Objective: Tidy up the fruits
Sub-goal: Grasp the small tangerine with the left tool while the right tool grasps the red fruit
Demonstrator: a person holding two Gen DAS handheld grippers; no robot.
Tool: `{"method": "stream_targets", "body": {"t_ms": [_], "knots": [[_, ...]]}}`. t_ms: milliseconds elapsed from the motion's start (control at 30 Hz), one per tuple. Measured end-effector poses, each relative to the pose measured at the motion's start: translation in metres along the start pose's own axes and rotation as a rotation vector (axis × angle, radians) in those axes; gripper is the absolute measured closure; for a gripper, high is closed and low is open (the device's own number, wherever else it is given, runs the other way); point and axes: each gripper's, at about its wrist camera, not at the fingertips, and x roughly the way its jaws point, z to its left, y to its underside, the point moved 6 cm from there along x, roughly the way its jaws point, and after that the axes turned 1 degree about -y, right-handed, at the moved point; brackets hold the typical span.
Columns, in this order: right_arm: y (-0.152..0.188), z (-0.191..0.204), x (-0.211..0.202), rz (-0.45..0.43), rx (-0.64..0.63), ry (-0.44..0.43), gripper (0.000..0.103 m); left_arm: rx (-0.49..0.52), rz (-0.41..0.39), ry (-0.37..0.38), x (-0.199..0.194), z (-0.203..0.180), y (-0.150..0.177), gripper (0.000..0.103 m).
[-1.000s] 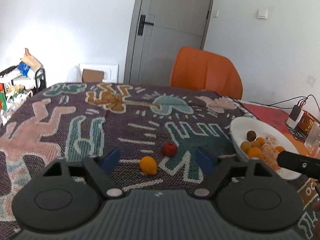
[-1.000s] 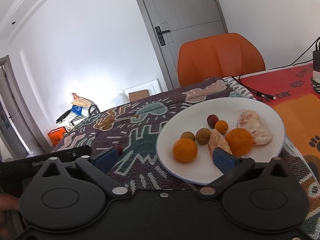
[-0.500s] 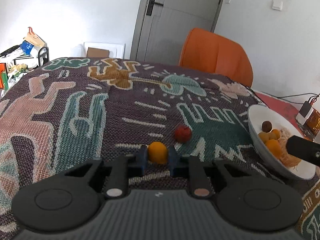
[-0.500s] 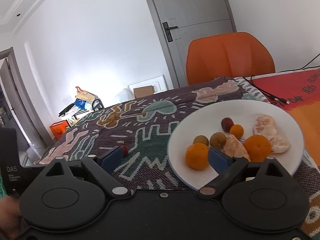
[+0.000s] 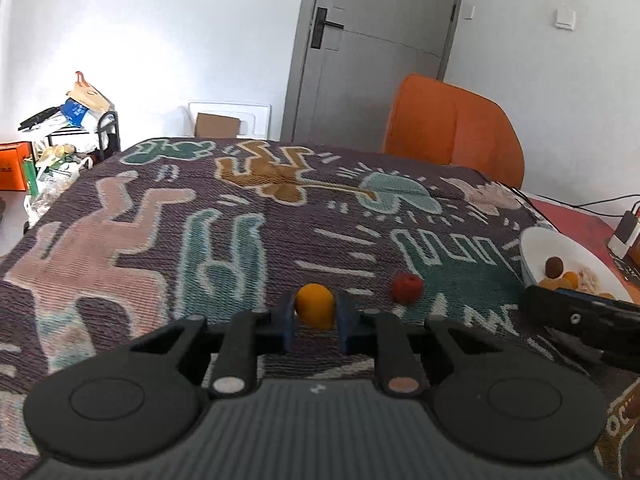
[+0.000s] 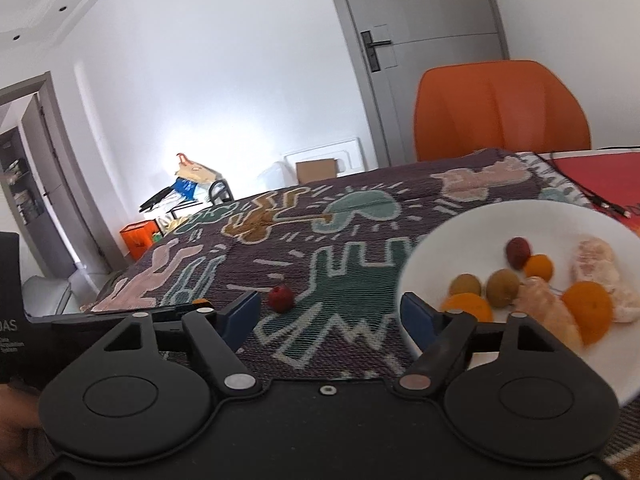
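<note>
We have the left tongs (image 5: 316,322) clamped on the small orange fruit (image 5: 315,306), low over the counter (image 5: 240,240). The right tongs (image 6: 330,314) gape wide, holding nothing. Next we likely carry it to the white plate (image 6: 500,220), past the red fruit (image 5: 406,288).

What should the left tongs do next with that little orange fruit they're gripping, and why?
Probably carry it right toward the white plate. The left tongs are closed on the small orange fruit, and the plate already holds the other fruit. Pass above the red fruit lying on the cloth between them. The right tongs are open and empty beside the plate.
</note>
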Motion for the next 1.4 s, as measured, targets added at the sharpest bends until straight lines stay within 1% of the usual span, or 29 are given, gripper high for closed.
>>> {"method": "stream_targets", "body": {"t_ms": [167, 467, 567, 600, 633, 800, 867, 900, 967, 1000, 1033, 1067, 1100, 1200, 1400], "knots": [[-0.001, 0.012, 0.015, 0.023, -0.026, -0.019, 0.032, -0.015, -0.004, -0.021, -0.005, 0.015, -0.003, 0.083], [0.002, 0.027, 0.046, 0.079, -0.066, -0.021, 0.034, -0.052, -0.018, -0.055, -0.013, 0.045, -0.005, 0.083], [0.003, 0.031, 0.056, 0.1, -0.076, -0.015, 0.039, -0.061, -0.021, -0.063, -0.016, 0.053, -0.006, 0.083], [0.003, 0.032, 0.059, 0.108, -0.076, -0.016, 0.044, -0.063, -0.021, -0.066, -0.016, 0.056, -0.007, 0.083], [0.003, 0.034, 0.063, 0.115, -0.078, -0.018, 0.046, -0.065, -0.02, -0.07, -0.017, 0.059, -0.007, 0.083], [0.003, 0.042, 0.076, 0.128, -0.104, -0.009, 0.046, -0.07, -0.029, -0.081, -0.025, 0.066, -0.011, 0.083], [0.003, 0.043, 0.081, 0.127, -0.114, 0.017, 0.048, -0.066, -0.03, -0.087, -0.028, 0.068, -0.012, 0.083], [0.003, 0.044, 0.084, 0.129, -0.118, 0.025, 0.05, -0.064, -0.03, -0.088, -0.029, 0.068, -0.012, 0.083], [0.005, 0.045, 0.089, 0.137, -0.124, 0.033, 0.051, -0.054, -0.029, -0.095, -0.03, 0.066, -0.011, 0.083], [0.006, 0.046, 0.091, 0.141, -0.132, 0.04, 0.054, -0.052, -0.028, -0.095, -0.03, 0.066, -0.011, 0.083], [0.008, 0.047, 0.094, 0.146, -0.146, 0.048, 0.063, -0.05, -0.028, -0.095, -0.031, 0.065, -0.011, 0.083], [0.008, 0.048, 0.094, 0.142, -0.159, 0.061, 0.068, -0.045, -0.027, -0.096, -0.032, 0.064, -0.01, 0.083], [0.007, 0.048, 0.093, 0.142, -0.166, 0.072, 0.083, -0.039, -0.026, -0.099, -0.033, 0.062, -0.01, 0.083], [0.006, 0.048, 0.088, 0.141, -0.152, 0.05, 0.082, -0.02, -0.026, -0.103, -0.035, 0.057, -0.009, 0.083], [0.006, 0.046, 0.066, 0.12, -0.147, 0.048, 0.082, -0.004, -0.032, -0.085, -0.039, 0.045, -0.007, 0.083]]}}
